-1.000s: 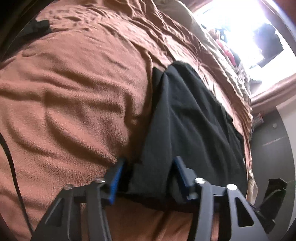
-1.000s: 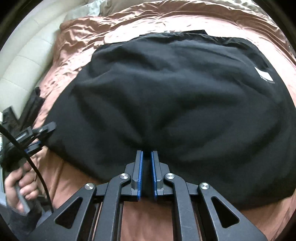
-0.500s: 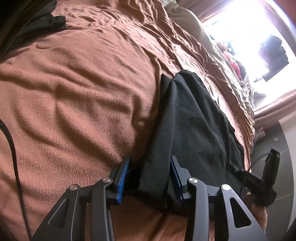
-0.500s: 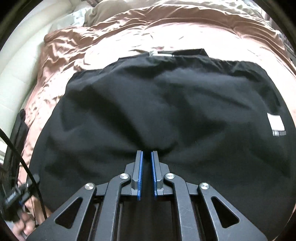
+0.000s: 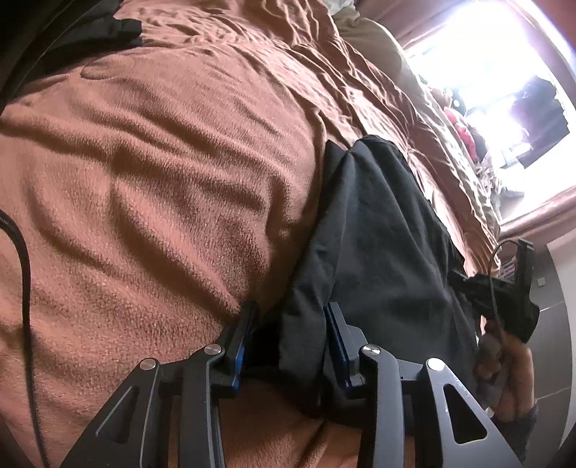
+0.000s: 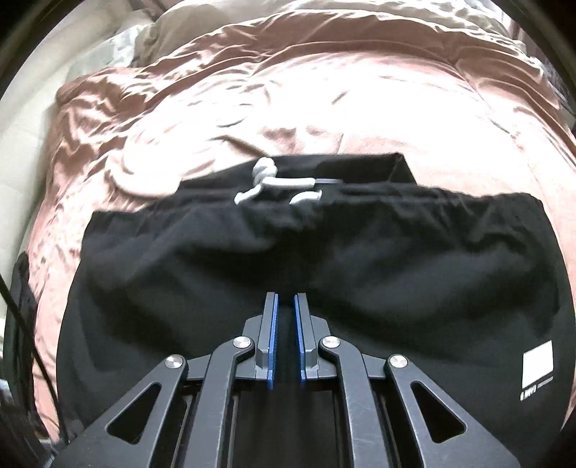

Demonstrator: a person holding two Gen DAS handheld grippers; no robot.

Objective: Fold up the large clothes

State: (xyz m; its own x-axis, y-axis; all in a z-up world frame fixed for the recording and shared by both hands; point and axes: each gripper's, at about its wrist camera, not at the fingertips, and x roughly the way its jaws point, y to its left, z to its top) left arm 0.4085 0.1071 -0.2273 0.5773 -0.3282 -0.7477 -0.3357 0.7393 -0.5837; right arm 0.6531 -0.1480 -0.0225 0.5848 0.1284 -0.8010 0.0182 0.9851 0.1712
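Note:
A large black garment [image 5: 388,230] lies on the brown bed blanket [image 5: 162,180]. My left gripper [image 5: 291,309] is at its near left corner, jaws closing with a thick fold of the black cloth between them. The right pad touches the fold and a gap remains at the left pad. In the right wrist view the garment [image 6: 360,273] spreads wide, with its white drawstring [image 6: 266,180] at the far waistband and a white label [image 6: 537,363] at the right. My right gripper [image 6: 286,298] is shut on a pinch of the black cloth that puckers toward its pads.
A black cable [image 5: 25,273] hangs at the left, and another dark cloth [image 5: 108,32] lies far left on the bed. A hand [image 5: 511,363] holds the other gripper at the bed's right edge. Pillows [image 6: 172,32] and a cream headboard [image 6: 21,118] lie beyond. A bright window [image 5: 504,72] glares.
My left jaws have narrowed around the fold. The right gripper has carried its pinch of cloth across the garment toward the waistband, bringing the drawstring into view.

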